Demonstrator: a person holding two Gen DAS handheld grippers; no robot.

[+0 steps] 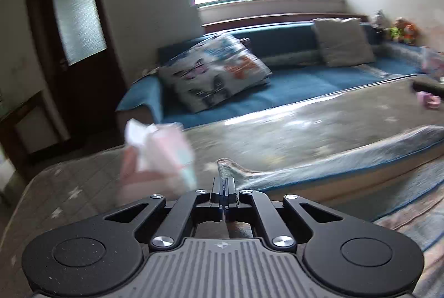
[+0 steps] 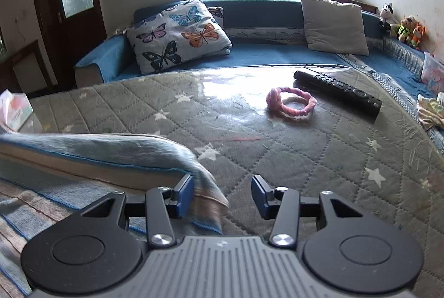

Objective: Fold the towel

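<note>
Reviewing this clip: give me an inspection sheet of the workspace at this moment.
Surface: quilted grey star-print table cover under a glossy clear sheet.
Job's things: blue-edged towel, partly folded over, one corner raised.
Clutter: remote control, pink braided ring, tissue pack.
Grippers: left gripper shut on towel corner; right gripper open, towel edge by its left finger.
Cables: nothing seen.
Surroundings: blue sofa, butterfly pillow, window, door.

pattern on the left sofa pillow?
Multicoloured butterflies on a white ground. The pillow shows sharpest in the right wrist view.
</note>
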